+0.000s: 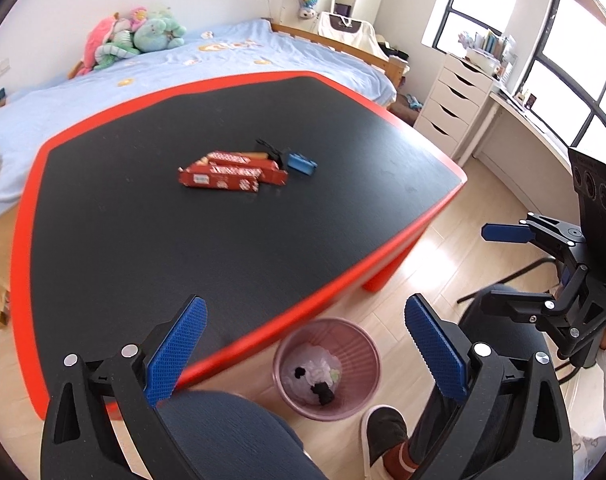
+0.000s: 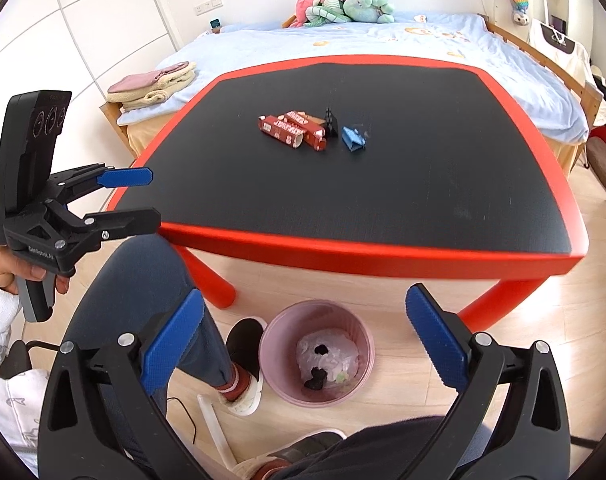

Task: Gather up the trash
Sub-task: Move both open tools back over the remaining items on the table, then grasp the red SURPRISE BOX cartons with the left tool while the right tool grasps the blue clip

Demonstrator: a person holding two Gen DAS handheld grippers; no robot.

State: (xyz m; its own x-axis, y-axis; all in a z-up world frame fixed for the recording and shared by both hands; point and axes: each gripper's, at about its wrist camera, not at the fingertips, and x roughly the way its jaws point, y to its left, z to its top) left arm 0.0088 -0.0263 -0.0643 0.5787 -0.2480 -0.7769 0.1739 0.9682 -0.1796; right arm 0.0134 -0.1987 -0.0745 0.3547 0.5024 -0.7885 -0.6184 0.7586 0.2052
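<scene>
The left gripper (image 1: pixel 305 354) and right gripper (image 2: pixel 303 346) hang with fingers spread apart and nothing between them, held back above the pink bin (image 2: pixel 315 354), which stands on the floor just off the table (image 2: pixel 383 240) edge, handy for drops; the red wrappers (image 2: pixel 293 128), a black scrap (image 2: pixel 331 122) and blue scrap (image 2: pixel 353 140) lie mid-table, well apart from both.

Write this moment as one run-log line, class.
left gripper: open, empty | right gripper: open, empty | red wrappers, blue scrap: on table | bin: on floor

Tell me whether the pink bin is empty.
Not empty: the pink bin stands upright on the floor, with crumpled white wrapping and dark scraps inside.
</scene>
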